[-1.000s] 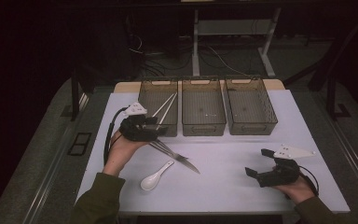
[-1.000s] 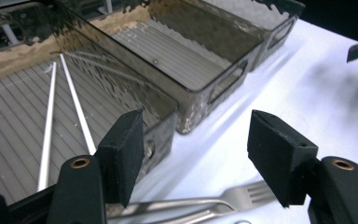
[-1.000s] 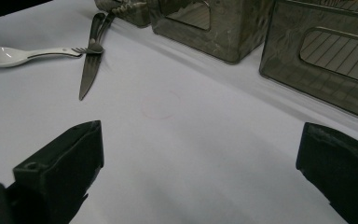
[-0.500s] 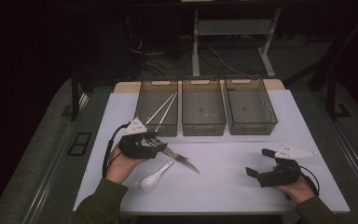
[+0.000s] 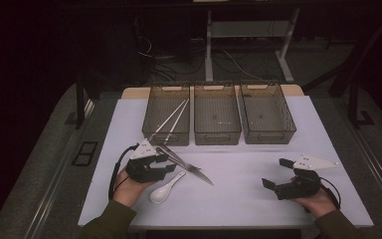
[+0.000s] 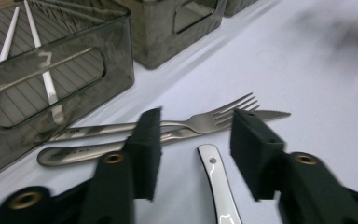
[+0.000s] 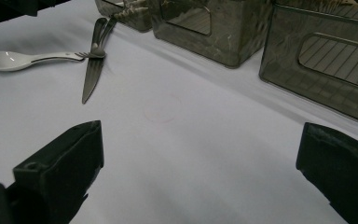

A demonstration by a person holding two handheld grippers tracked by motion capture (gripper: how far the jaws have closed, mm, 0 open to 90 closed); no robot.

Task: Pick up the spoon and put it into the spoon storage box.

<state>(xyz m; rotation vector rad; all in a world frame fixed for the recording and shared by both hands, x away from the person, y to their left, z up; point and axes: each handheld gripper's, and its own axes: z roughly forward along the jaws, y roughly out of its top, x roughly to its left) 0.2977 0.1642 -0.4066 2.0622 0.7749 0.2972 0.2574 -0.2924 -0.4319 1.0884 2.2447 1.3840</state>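
**Cutlery under your left tool, jaws apart**

Cutlery lies in a small cluster at the near-left of the white table. Your left tool hangs over it with its jaws apart and nothing between them. In the left gripper view they straddle the handle of the white spoon, which runs straight away from you between the pads without touching either.

The fork and knife lie side by side across that view, long axes nearly parallel, tines and serrated tip pointing right, handles toward the nearest bin. In the high view the pair runs diagonally, handles near that bin and the knife tip aimed toward the table's middle. The spoon's bowl faces the near edge, its handle reaching up toward the knife.

The 3 bins sit in a row at the far side; the left 1 holds 2 white chopsticks.

Your right tool rests near the front-right corner, jaws wide and empty, well apart from the cutlery. Bare table lies between the 2 tools and in front of the bins.
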